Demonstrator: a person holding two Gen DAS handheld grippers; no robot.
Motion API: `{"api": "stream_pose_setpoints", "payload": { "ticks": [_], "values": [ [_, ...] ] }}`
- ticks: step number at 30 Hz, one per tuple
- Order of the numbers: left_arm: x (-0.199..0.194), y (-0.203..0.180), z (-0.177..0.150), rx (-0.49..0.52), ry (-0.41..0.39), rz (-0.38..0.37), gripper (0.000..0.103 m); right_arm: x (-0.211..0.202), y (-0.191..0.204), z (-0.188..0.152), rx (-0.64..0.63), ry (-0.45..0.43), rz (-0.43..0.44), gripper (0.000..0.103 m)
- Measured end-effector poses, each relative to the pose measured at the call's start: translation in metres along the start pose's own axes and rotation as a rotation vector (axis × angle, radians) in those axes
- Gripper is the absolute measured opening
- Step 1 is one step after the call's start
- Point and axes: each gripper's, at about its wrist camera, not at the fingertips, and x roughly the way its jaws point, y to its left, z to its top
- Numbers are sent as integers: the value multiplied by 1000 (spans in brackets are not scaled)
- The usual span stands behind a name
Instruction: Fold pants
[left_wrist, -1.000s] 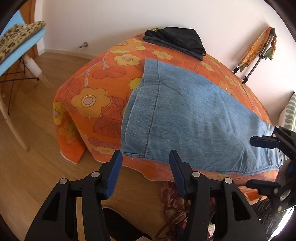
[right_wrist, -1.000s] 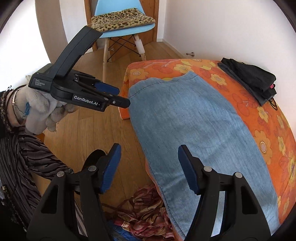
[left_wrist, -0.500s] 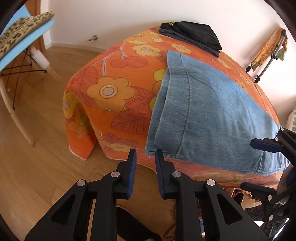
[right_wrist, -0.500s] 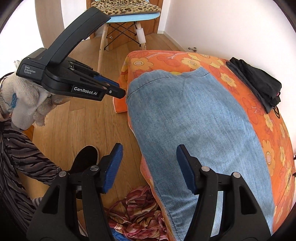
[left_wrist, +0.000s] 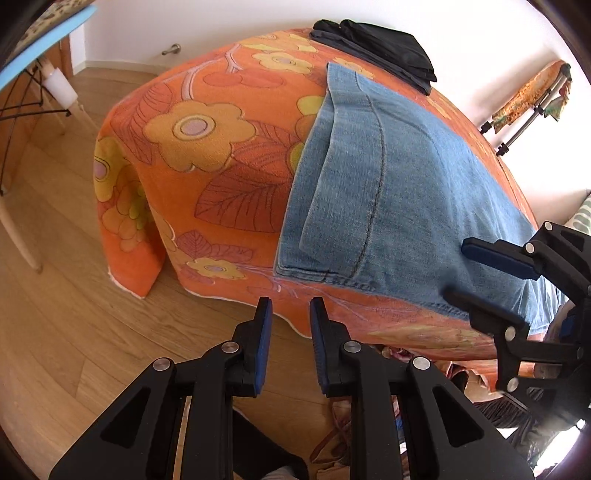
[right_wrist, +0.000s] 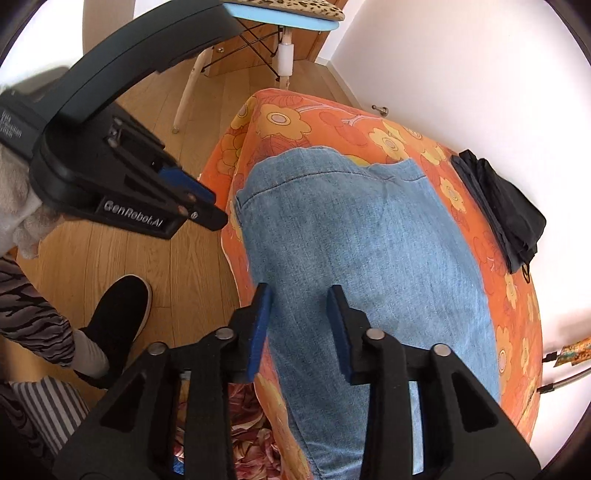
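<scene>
Light blue denim pants (left_wrist: 399, 199) lie flat on an orange flowered bed cover (left_wrist: 207, 147), folded lengthwise; they also show in the right wrist view (right_wrist: 362, 251). My left gripper (left_wrist: 290, 306) hovers just off the bed's near edge below the pants' corner, jaws narrowly apart and empty; it also shows in the right wrist view (right_wrist: 207, 210). My right gripper (right_wrist: 300, 293) is open with its jaws over the pants' near edge, holding nothing; it also shows in the left wrist view (left_wrist: 476, 273).
A folded black garment (left_wrist: 373, 44) lies at the bed's far side. A blue chair with a leopard cushion (right_wrist: 284, 14) stands on the wooden floor (left_wrist: 55, 314). My shoe (right_wrist: 118, 314) and patterned cloth (right_wrist: 243, 424) are by the bed. A stand (left_wrist: 528, 114) leans at the wall.
My left gripper's jaws have narrowed from wide open to a small gap and moved in toward the pants' corner. My right gripper narrowed somewhat and moved over the pants' edge.
</scene>
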Motion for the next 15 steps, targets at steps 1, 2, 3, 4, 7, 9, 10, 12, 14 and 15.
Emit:
{"api": "stream_pose_setpoints", "payload": {
  "ticks": [1,2,3,4,7,9,10,12,14,15],
  "values": [
    [3,0,-1,-5,7,-9,19,0,-8,1,47,-3,37,23],
    [6,0,-1,-10,8,-21,19,0,-15,2,96,-4,76,20],
    [9,-1,0,-13,10,-30,19,0,-23,2,141,-4,108,15],
    [12,-1,0,-14,15,-45,19,0,-30,1,182,-8,138,13],
    [16,-7,5,6,-1,-72,19,2,-47,-1,284,-11,217,10],
    [10,-14,7,23,-29,-99,19,3,-52,-2,311,-12,236,10],
    [6,-16,8,33,-49,-108,19,3,-52,-2,307,-14,226,10],
    [-6,-18,9,40,-95,-117,19,1,-52,-2,292,-19,210,10],
    [-19,-16,8,21,-136,-133,19,-1,-53,-1,290,-20,186,10],
    [-24,-16,7,20,-152,-138,19,-2,-54,-1,287,-23,181,10]
  ]
}}
